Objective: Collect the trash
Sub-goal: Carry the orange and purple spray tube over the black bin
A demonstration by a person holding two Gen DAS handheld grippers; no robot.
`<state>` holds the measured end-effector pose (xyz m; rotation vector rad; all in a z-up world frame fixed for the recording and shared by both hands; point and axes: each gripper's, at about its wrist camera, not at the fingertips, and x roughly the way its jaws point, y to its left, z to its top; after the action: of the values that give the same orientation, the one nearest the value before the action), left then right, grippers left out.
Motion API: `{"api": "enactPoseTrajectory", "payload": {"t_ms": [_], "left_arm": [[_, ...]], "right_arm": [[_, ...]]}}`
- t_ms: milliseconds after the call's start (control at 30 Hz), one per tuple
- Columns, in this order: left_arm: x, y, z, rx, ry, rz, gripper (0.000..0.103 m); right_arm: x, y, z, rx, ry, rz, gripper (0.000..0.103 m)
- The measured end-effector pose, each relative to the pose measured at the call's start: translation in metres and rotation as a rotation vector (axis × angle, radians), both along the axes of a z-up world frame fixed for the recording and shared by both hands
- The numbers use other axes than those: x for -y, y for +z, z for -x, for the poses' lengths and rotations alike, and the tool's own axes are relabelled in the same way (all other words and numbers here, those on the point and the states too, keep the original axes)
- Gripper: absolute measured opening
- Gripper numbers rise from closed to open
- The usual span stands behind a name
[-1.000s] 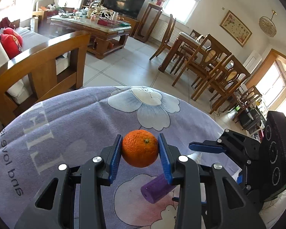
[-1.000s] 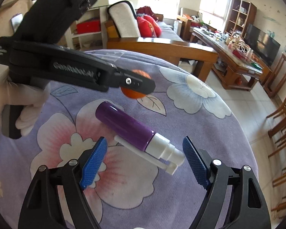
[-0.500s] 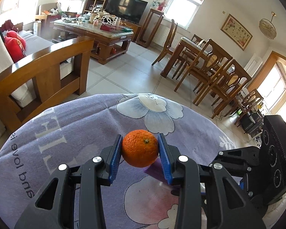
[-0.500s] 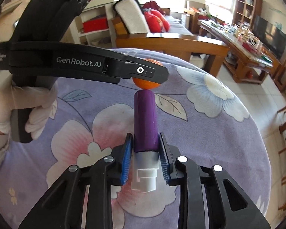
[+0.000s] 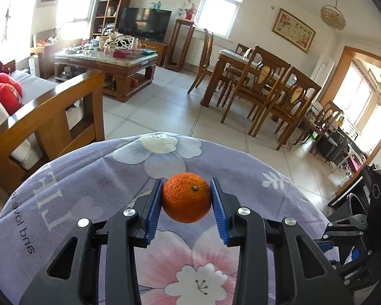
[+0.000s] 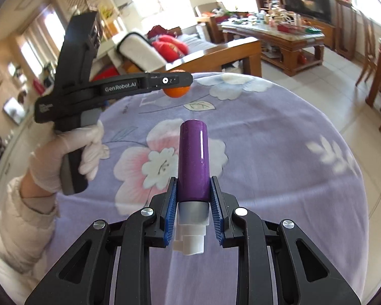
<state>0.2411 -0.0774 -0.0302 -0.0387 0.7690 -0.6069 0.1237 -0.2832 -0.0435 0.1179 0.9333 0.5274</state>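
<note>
Gripping orange point(image 5: 186, 197) – left claw point(image 5: 186, 204), side marked "GenRobot.AI" | right claw point(image 6: 192, 212) clamps purple spray bottle point(image 6: 193, 164) | cloth point(image 5: 71, 190) under left claw – "and love".

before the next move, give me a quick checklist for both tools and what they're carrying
1. Left tool shut on the orange: ok.
2. Right tool shut on the purple spray bottle: ok.
3. Both items lifted off the flowered cloth: ok.
4. Bottle gripped low near its grey collar, long body sticking out ahead: may tip, not ok.
5. Trash bin in sight: not ok, none shows in either view.
</note>
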Motion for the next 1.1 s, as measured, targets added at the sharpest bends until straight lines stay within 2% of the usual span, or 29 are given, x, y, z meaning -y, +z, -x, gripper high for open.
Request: {"api": "enactPoseTrajectory", "payload": {"t_ms": [67,367,667,933,1100], "left_arm": [[0.015,0.006,0.019,0.021,-0.035,-0.015,0.038],[0.109,0.031,0.123,0.110,-0.241,-0.047,0.038],[0.217,0.036,0.216,0.146,-0.475,-0.014,0.038],[0.316,0.008,0.269,0.057,-0.675,0.037,0.038],[0.362,-0.022,0.283,-0.010,-0.736,0.035,0.038]], "right_arm": [[0.023,0.006,0.025,0.006,-0.042,-0.050,0.025],[0.125,0.021,0.133,0.058,-0.260,-0.118,0.025],[0.236,0.024,0.248,0.105,-0.481,-0.143,0.026],[0.332,0.004,0.337,0.116,-0.711,-0.120,0.026],[0.375,-0.022,0.367,0.094,-0.810,-0.118,0.026]]}}
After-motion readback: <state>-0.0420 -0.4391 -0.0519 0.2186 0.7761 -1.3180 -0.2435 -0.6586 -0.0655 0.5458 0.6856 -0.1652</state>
